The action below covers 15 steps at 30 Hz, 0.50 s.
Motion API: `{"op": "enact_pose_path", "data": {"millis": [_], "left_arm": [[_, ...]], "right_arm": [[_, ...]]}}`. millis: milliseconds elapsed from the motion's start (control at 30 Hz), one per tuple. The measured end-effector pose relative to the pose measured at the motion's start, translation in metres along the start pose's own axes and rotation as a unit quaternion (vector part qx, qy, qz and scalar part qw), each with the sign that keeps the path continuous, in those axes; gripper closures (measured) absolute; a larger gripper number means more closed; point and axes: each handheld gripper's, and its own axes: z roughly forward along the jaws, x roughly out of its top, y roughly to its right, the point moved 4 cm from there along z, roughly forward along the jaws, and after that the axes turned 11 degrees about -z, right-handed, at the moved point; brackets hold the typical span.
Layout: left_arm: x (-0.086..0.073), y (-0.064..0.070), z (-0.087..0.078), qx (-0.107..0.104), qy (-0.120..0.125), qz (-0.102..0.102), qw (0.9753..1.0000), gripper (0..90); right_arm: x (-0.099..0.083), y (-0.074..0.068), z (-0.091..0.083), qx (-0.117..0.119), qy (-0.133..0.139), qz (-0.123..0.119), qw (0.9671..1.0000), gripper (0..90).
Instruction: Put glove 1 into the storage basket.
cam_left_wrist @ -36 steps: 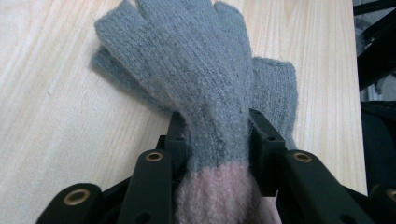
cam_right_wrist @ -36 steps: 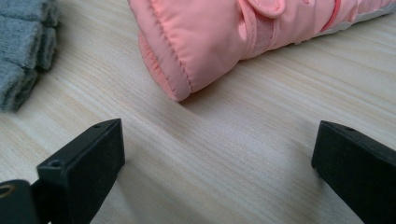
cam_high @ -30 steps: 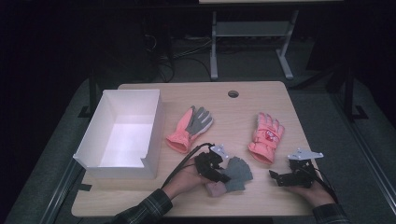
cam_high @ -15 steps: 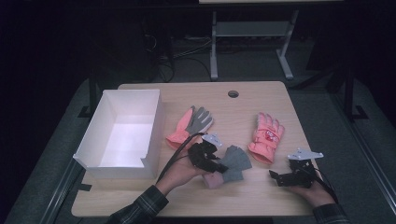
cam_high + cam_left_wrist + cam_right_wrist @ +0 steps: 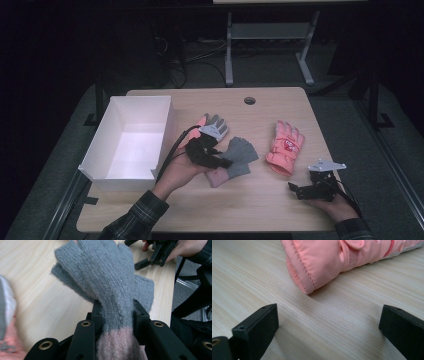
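Note:
A grey knit fingerless glove [image 5: 240, 156] with a pink cuff hangs in my left gripper [image 5: 220, 161], which is shut on it near the cuff. In the left gripper view the glove [image 5: 110, 282] spreads out past the clamped jaws of my left gripper [image 5: 117, 313]. A pink padded glove [image 5: 286, 146] lies palm down on the table's right half. My right gripper [image 5: 299, 190] rests open on the table just short of that glove's cuff [image 5: 322, 267], and nothing sits between the jaws of my right gripper [image 5: 329, 322].
A white open box [image 5: 95, 159] stands on the left of the wooden table [image 5: 250, 205]. Another pink glove with a grey palm [image 5: 216, 124] lies behind my left hand. A cable hole [image 5: 249, 100] sits near the far edge.
My left gripper has carried the grey knit glove away from the front edge, toward the table's middle and slightly left. The right gripper has stayed put.

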Motion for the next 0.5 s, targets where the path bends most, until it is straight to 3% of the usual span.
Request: {"op": "enact_pose_path", "data": {"millis": [300, 500], "left_arm": [[0.012, -0.005, -0.031, 0.019, 0.021, -0.011, 0.9995, 69.3], [0.019, -0.017, -0.058, 0.031, 0.039, -0.020, 0.9985, 69.2]], "right_arm": [[0.000, 0.000, 0.000, 0.000, 0.000, 0.000, 1.0000, 2.1], [0.000, 0.000, 0.000, 0.000, 0.000, 0.000, 1.0000, 2.1]]}}
